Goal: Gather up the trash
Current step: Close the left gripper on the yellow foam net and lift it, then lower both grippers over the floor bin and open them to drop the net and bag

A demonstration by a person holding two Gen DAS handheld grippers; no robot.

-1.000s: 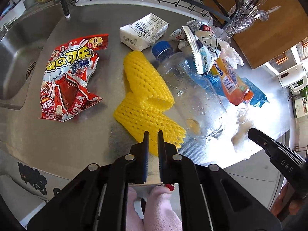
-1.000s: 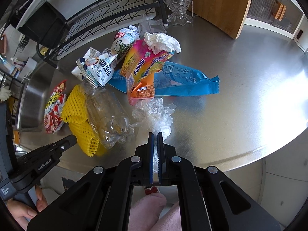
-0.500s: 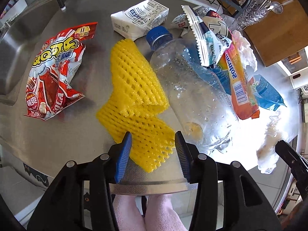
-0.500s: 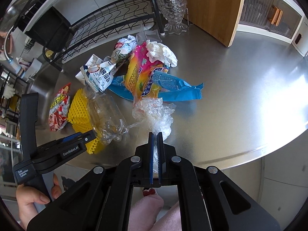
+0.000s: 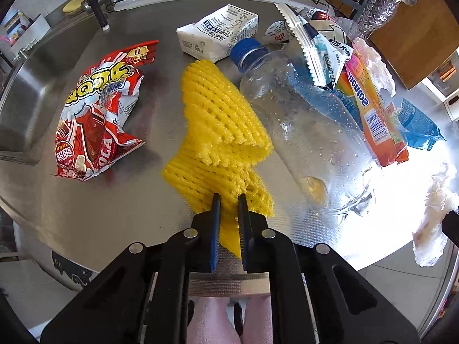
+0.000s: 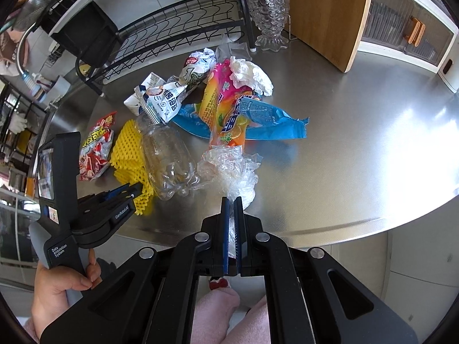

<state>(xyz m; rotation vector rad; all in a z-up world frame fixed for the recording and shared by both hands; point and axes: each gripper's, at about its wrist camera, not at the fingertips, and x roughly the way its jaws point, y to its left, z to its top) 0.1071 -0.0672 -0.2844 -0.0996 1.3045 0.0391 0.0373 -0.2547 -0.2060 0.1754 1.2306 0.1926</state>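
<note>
My left gripper (image 5: 228,197) had just squeezed its jaws onto the near corner of the yellow foam net (image 5: 221,132), and my right gripper (image 6: 231,200) pinched the clear plastic wrap (image 6: 229,169). Past the net lay a clear bottle (image 5: 301,132) to its right and a red snack bag (image 5: 97,114) to its left. More wrappers sat behind them on the steel counter (image 6: 358,149).

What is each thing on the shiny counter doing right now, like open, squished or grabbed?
yellow foam net: folded, corner pinched.
left gripper: just closed on the net.
clear plastic wrap: crumpled, edge pinched.
right gripper: shut on the wrap.
plastic bottle: lying down, blue cap on.
red snack bag: crumpled, flat.
milk carton: lying on its side.
</note>
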